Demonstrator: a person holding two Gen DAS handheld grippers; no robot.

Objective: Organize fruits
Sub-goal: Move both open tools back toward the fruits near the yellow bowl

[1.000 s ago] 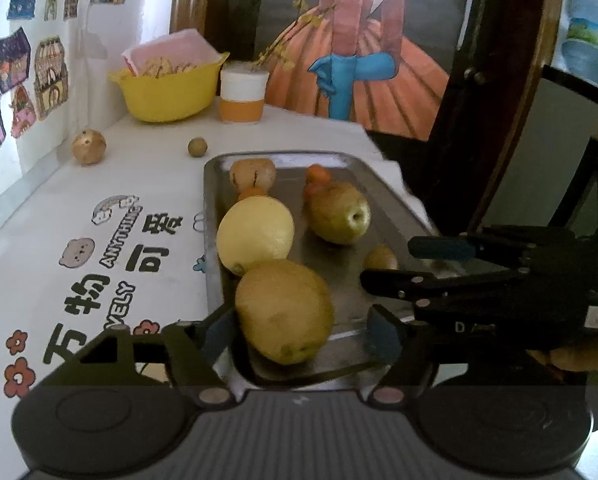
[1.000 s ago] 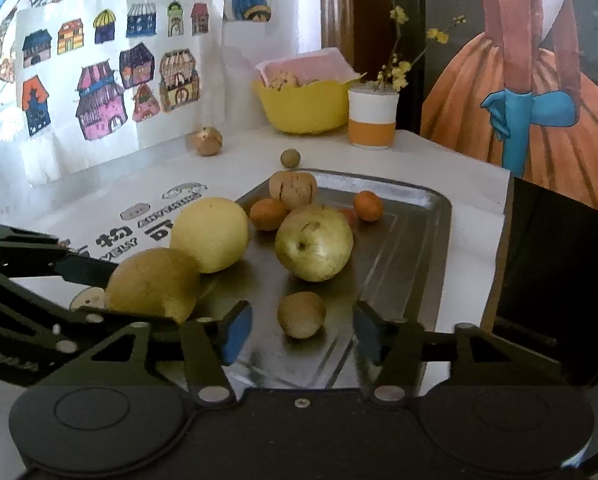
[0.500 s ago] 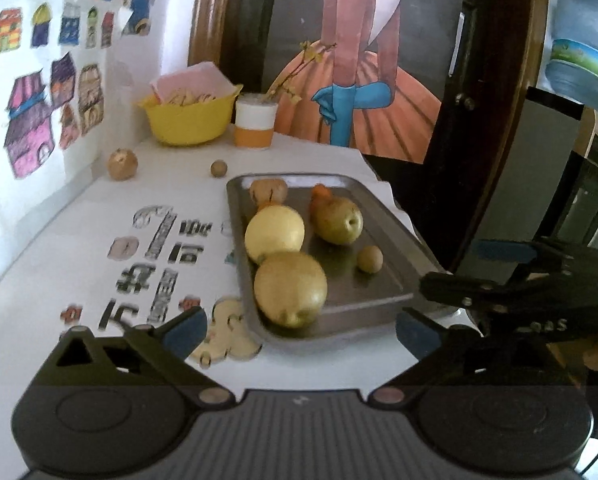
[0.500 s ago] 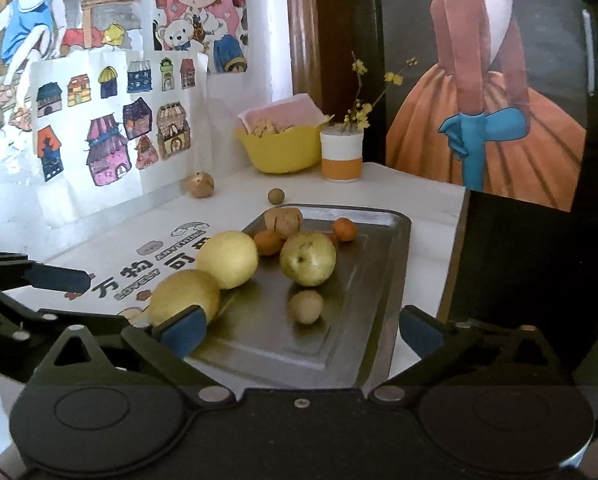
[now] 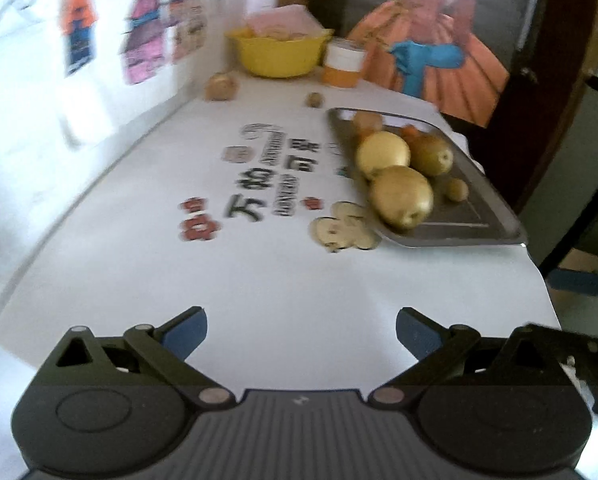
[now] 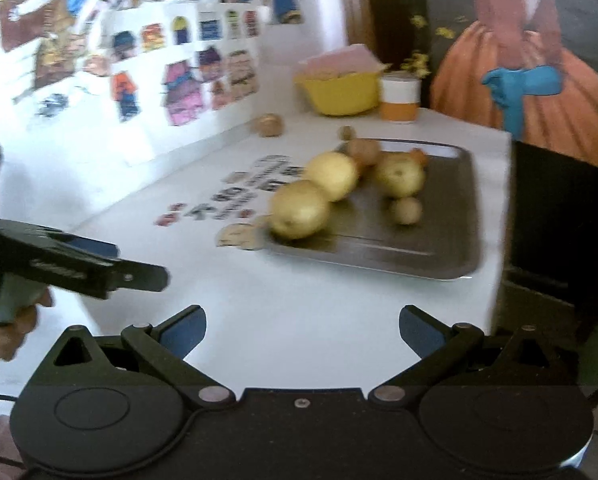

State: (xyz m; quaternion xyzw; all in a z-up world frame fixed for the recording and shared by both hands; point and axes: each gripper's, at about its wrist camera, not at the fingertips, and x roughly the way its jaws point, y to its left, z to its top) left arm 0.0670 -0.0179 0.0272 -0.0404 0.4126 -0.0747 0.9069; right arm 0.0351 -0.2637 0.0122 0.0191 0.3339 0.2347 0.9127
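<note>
Left tongs (image 5: 301,332): spread wide, holding nothing, hanging over the near edge of the white table (image 5: 259,280). Right tongs (image 6: 303,330): likewise spread wide and empty, just to the right of the left pair at the same near edge.

Ahead and to the right of the left tongs, almost straight ahead of the right ones: the metal tray (image 5: 499,216), well apart from both, its long axis running away toward the back wall. In it, 4 fruits clear enough to tell: a brownish pear (image 5: 401,196) at the near-left corner, a yellow fruit (image 5: 383,154) just behind and touching it, a greenish apple (image 5: 431,154) beside that, and a small round fruit (image 5: 457,189) alone on the right. Behind these, more small pieces, too blurred to name.

Outside the tray, 2 strays: a small nut-like fruit (image 5: 314,100) just off the far-left corner, and a round brown fruit (image 5: 220,86) farther left, close to the wall and near the yellow bowl (image 5: 279,54).

Probably the next targets, those 2, both far ahead and left of the tray. Seems to favour the left tongs, standing on that side with bare table all the way; the right tongs would need to reach over or around the tray. Round, so no long axis to align with.
</note>
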